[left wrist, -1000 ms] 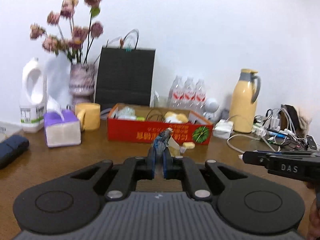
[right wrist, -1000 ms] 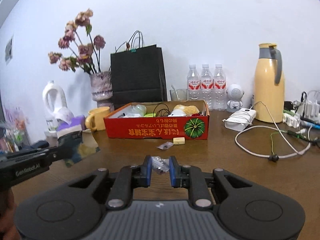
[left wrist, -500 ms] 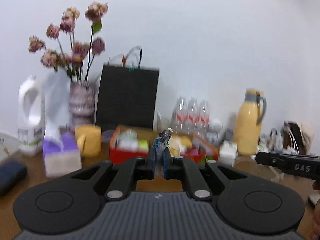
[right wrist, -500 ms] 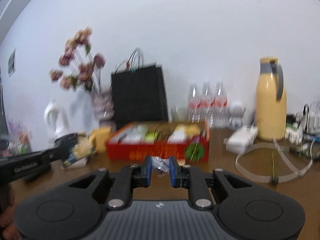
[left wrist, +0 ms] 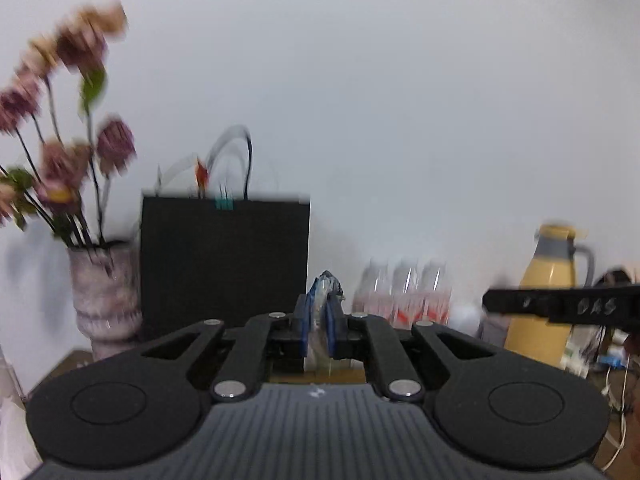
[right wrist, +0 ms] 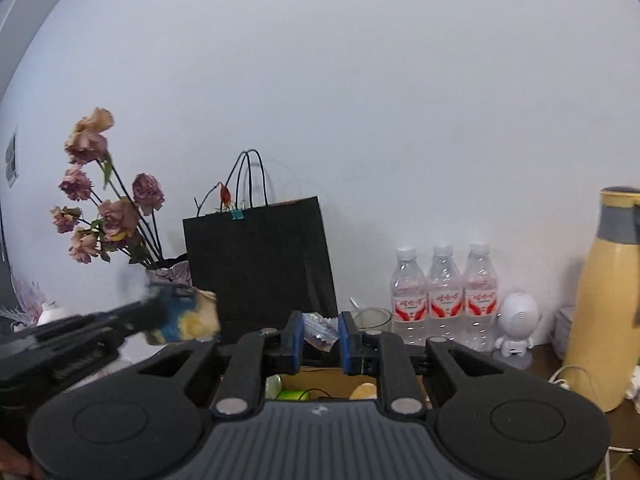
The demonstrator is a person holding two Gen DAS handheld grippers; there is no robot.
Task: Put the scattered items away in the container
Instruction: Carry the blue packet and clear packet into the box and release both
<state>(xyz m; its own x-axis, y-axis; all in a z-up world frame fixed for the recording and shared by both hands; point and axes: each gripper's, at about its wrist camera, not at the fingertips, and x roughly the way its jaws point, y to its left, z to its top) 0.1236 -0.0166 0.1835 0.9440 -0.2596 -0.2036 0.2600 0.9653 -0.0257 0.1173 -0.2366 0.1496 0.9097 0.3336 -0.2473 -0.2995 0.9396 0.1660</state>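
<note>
My left gripper (left wrist: pixel 318 314) is shut on a blue and yellow snack packet (left wrist: pixel 325 285), seen edge-on and sticking up past the pads. In the right wrist view the same packet (right wrist: pixel 186 318) hangs at the left from the left gripper's tip. My right gripper (right wrist: pixel 319 330) is shut on a small clear crinkled wrapper (right wrist: pixel 316 325). Just below its fingers shows the inside of the cardboard box (right wrist: pixel 330 378), with a green item (right wrist: pixel 289 395) and a yellow item (right wrist: pixel 363 390) lying in it. The box's red front is hidden. The right gripper's tip (left wrist: pixel 560 306) reaches in at the right of the left wrist view.
Along the wall stand a black paper bag (right wrist: pixel 260 264), a vase of dried flowers (left wrist: pixel 105 292), three water bottles (right wrist: pixel 442 300), a small white robot figure (right wrist: pixel 516 330) and a yellow thermos jug (right wrist: pixel 612 312). A glass (right wrist: pixel 370 318) sits behind the box. Cables lie at the far right (left wrist: pixel 614 364).
Both grippers have risen and moved forward toward the box; the tabletop and the box's red front have dropped out of view. Each keeps its hold on its item.
</note>
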